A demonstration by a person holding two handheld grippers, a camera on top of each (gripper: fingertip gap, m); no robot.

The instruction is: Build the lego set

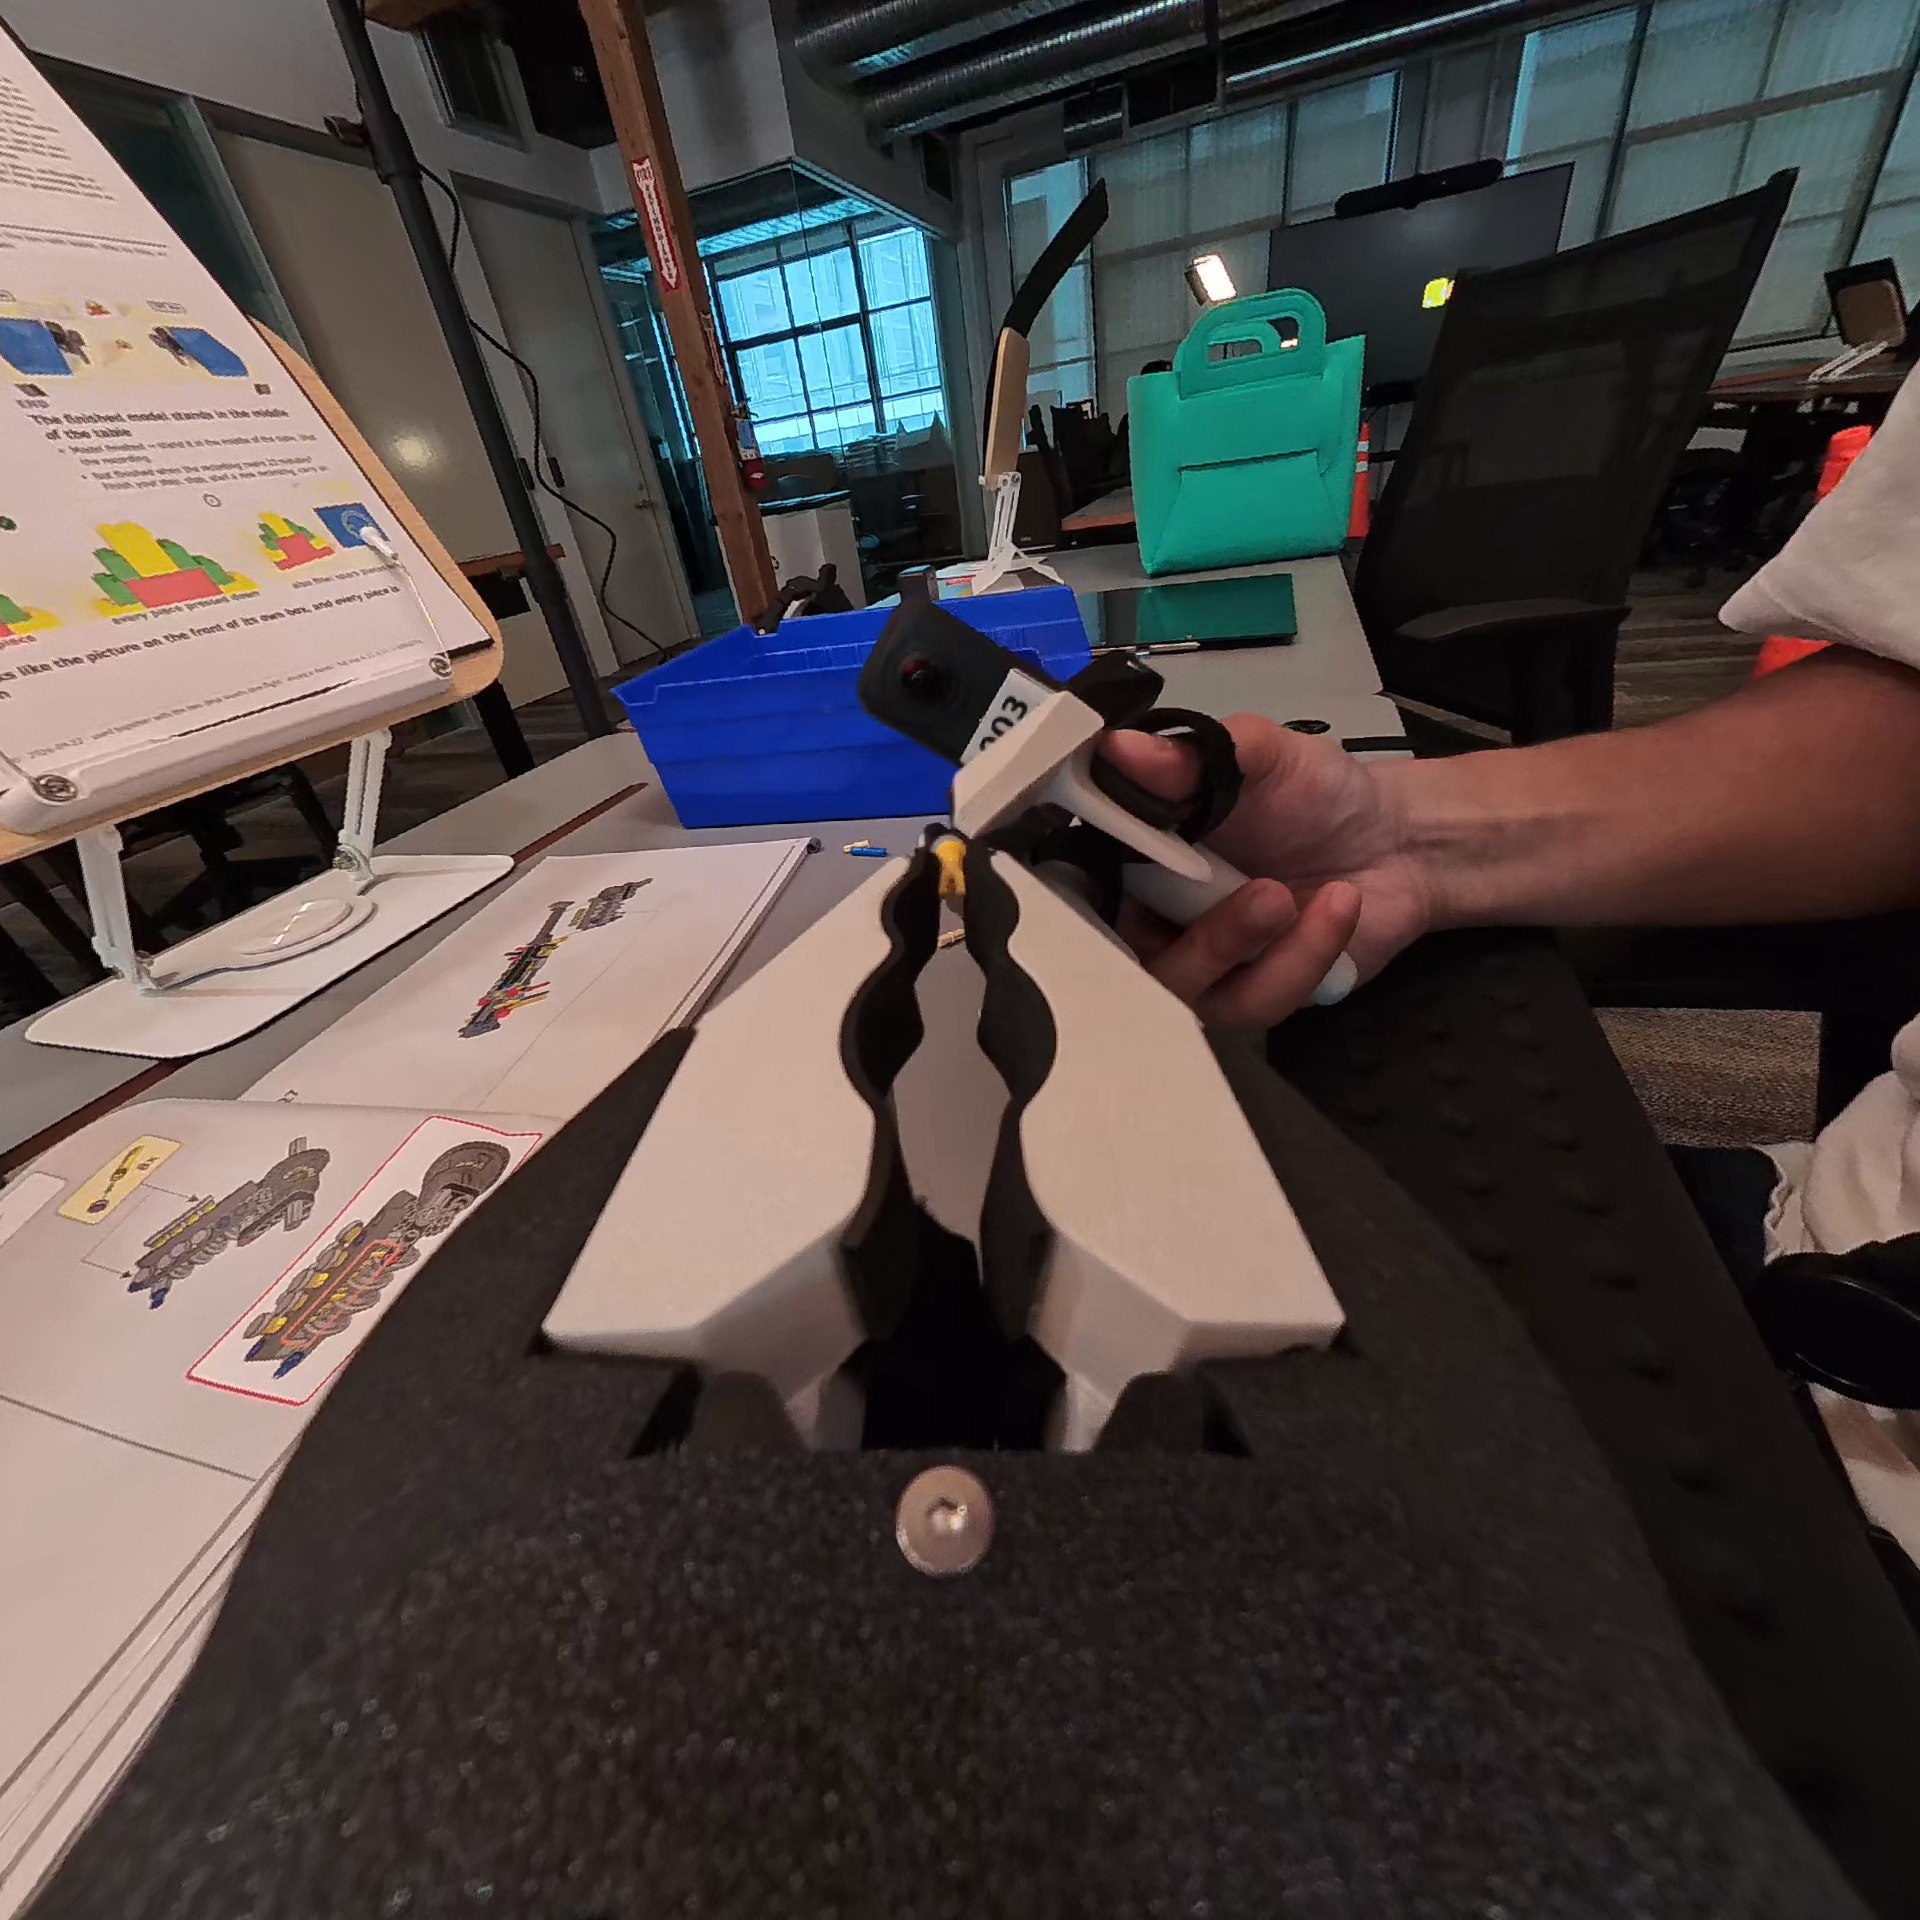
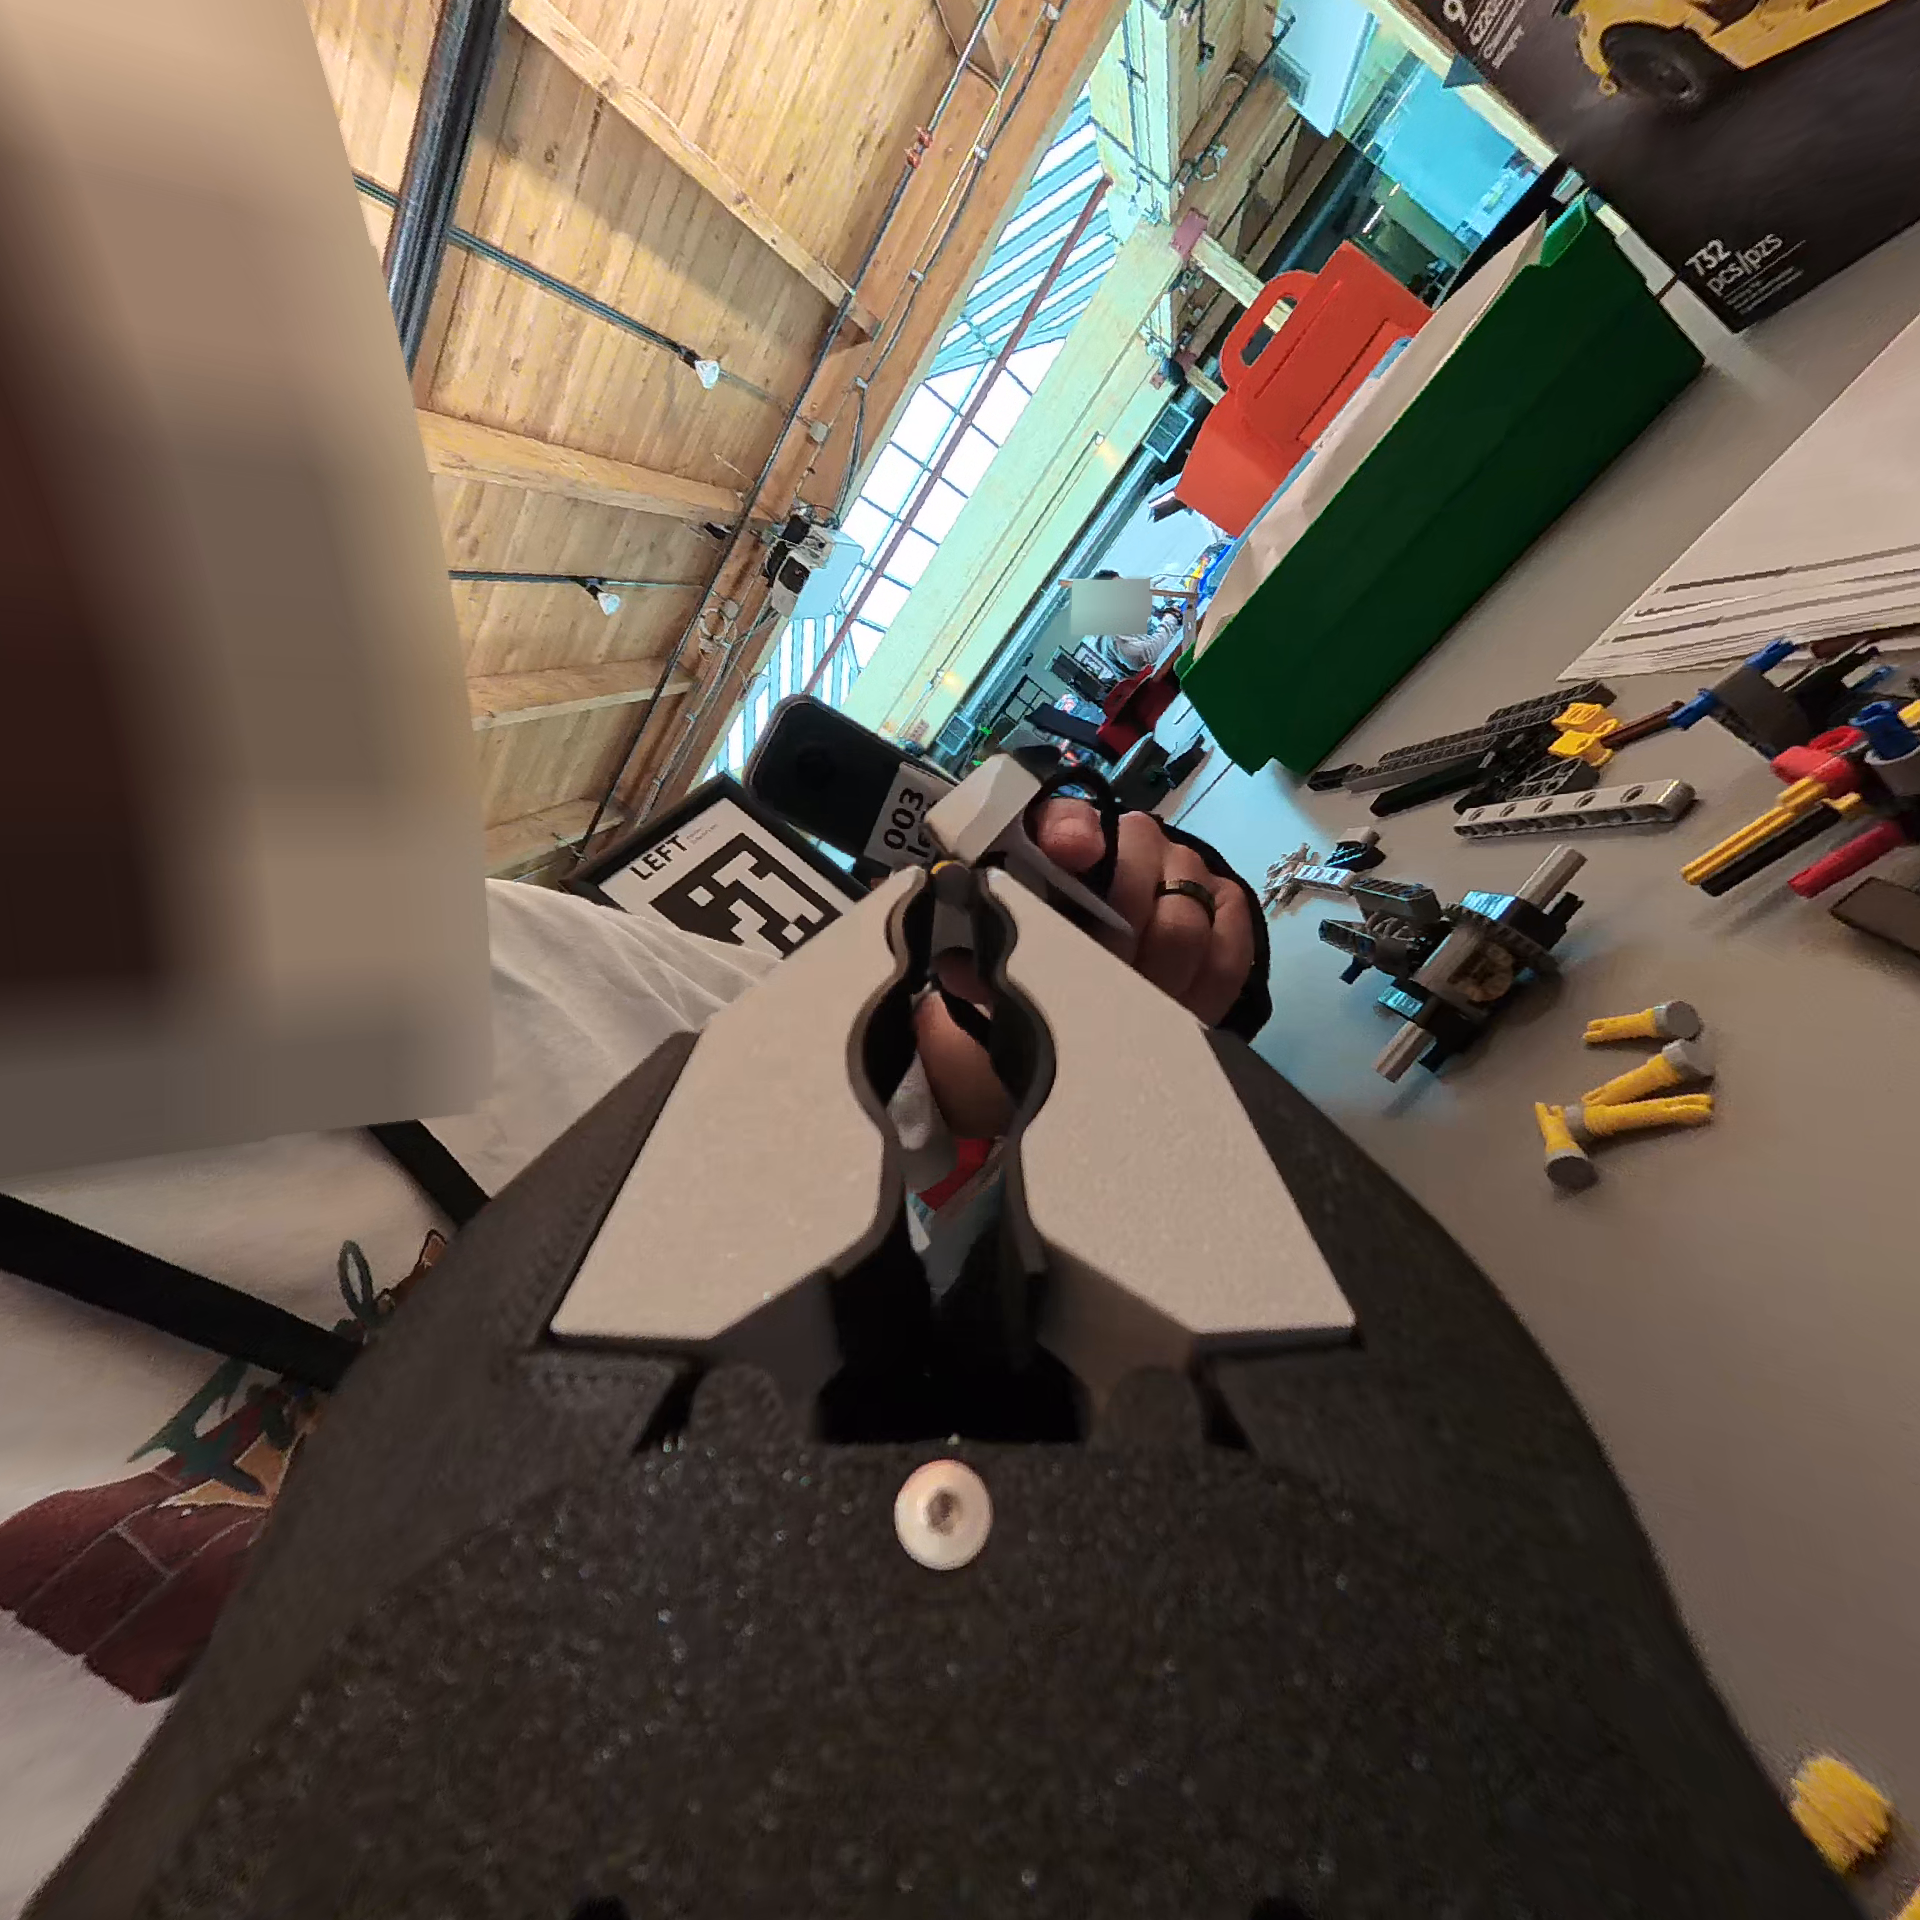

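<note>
Both grippers meeting tip to tip over the desk, pinching one tiny lego piece between them

Largest first: grey table (image 2: 1558,1403), blue bin (image 1: 790,727) at the back, open instruction booklet (image 1: 312,1226) on the left. Half-built lego model (image 2: 1455,945) sits on the table, loose yellow pins (image 2: 1631,1101) just beside it. Left gripper (image 1: 948,868) is clamped on a small yellow piece (image 1: 948,862); right gripper (image 2: 951,878) is squeezed onto that same piece, held up off the table.

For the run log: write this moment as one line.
left tool: shut on yellow piece | right tool: tips closed on small piece, unclear | both raised, tip to tip | spare yellow pins on table
</note>
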